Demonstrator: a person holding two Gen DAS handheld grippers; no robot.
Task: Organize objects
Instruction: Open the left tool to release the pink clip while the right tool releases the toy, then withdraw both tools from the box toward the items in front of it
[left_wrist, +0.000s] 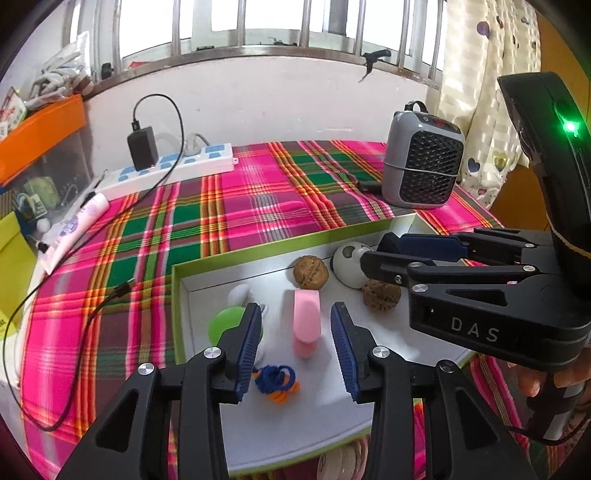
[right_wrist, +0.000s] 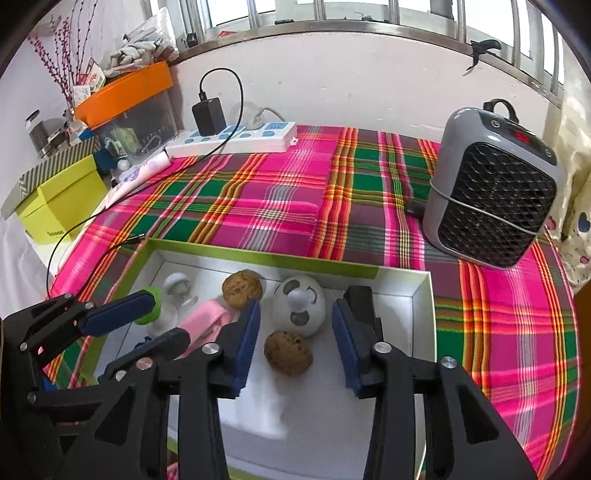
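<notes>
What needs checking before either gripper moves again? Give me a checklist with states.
1. Left gripper jaws open, nothing gripped: ok.
2. Right gripper jaws open, nothing gripped: ok.
3. Pink oblong plastic piece lies free in the white green-rimmed cardboard tray: ok.
4. Near brown wrinkled walnut rests loose between the right fingers: ok.
5. Far brown walnut and white egg-shaped toy inside the tray: ok.
6. Grippers clear of each other: cannot tell.

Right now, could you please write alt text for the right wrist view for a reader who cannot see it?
The right tool, open, hovers over a white tray holding two walnuts, a white face-painted ball and a pink item. The left tool, also open, reaches in from the left. The tray sits on a pink-and-green plaid cloth beside a grey heater.
</notes>
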